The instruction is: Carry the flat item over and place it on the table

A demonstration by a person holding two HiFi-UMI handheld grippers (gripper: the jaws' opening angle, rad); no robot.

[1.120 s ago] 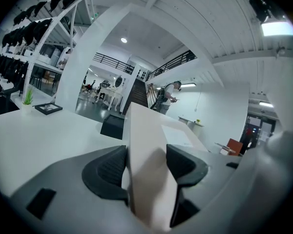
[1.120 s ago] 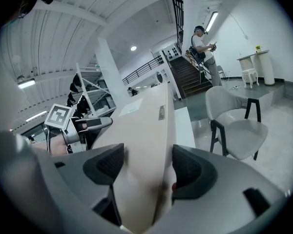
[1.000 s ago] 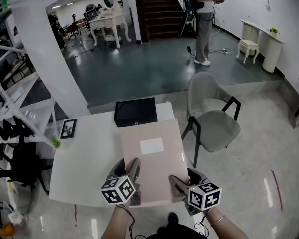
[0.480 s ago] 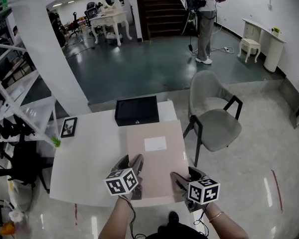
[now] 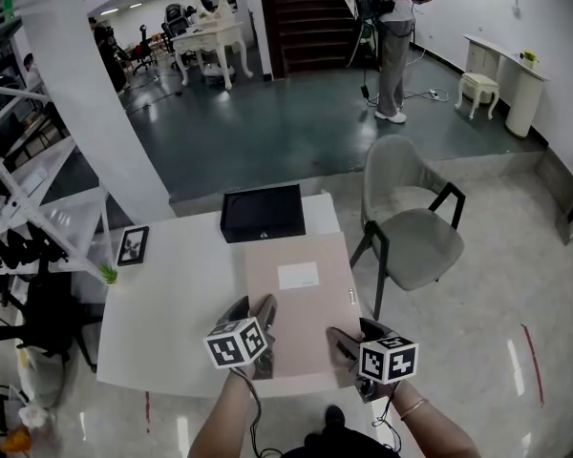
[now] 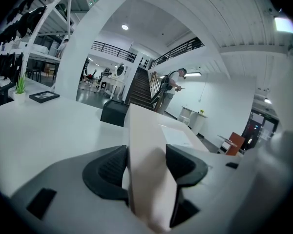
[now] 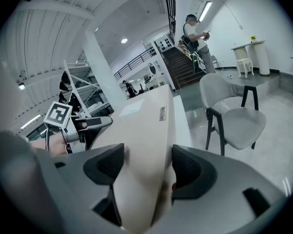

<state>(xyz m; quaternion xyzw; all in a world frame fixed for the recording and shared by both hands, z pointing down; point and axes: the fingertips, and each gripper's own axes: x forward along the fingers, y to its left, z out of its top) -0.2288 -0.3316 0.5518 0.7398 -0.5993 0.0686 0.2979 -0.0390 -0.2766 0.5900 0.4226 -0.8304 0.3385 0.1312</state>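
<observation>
A flat beige box (image 5: pixel 299 303) with a white label lies lengthwise over the right half of the white table (image 5: pixel 172 294). My left gripper (image 5: pixel 259 344) is shut on the box's near left edge, and my right gripper (image 5: pixel 348 355) is shut on its near right edge. In the left gripper view the flat beige box (image 6: pixel 145 145) runs away between the dark pads. The right gripper view shows the flat beige box (image 7: pixel 146 135) clamped between its jaws, with the left gripper (image 7: pixel 80 126) beyond. Whether the box rests on the table or hovers just above it I cannot tell.
A black case (image 5: pixel 262 213) sits on the table just beyond the box's far end. A small framed picture (image 5: pixel 131 245) and a little green plant (image 5: pixel 107 273) stand at the table's left edge. A grey chair (image 5: pixel 411 227) is right of the table. A person (image 5: pixel 392 41) stands far back.
The box and both grippers have shifted slightly forward and to the right across the table, closing toward the black case. Both grips stay the same.
</observation>
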